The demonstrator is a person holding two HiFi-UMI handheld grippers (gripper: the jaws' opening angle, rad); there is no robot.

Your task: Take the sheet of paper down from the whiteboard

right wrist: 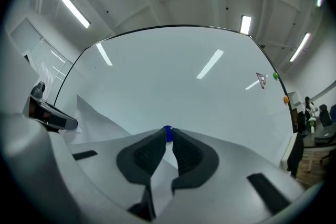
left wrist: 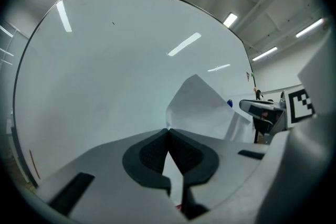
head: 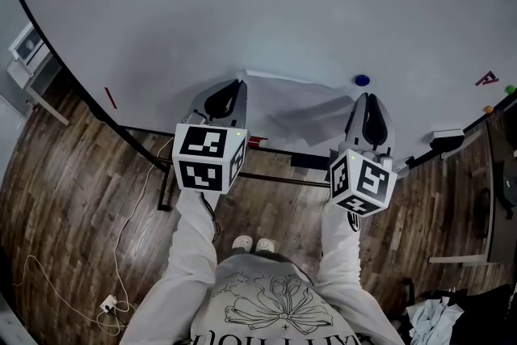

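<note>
The white sheet of paper (head: 299,105) hangs crumpled and peeled away from the whiteboard (head: 242,4). My left gripper (head: 240,85) is shut on the sheet's upper left corner; in the left gripper view the paper (left wrist: 202,107) rises just beyond the closed tips of that gripper (left wrist: 168,131). My right gripper (head: 365,97) is at the sheet's upper right corner. A small blue magnet (head: 361,80) sits there on the board. In the right gripper view the magnet (right wrist: 168,132) is pinched between the tips of the right gripper (right wrist: 168,136), with the paper (right wrist: 94,120) to the left.
Small coloured magnets (head: 486,78) cling to the board's right end, above an eraser (head: 446,137) on its ledge. A red mark (head: 110,98) is on the board's left part. Below are the board's stand, a wood floor with a cable (head: 121,254), and my own legs.
</note>
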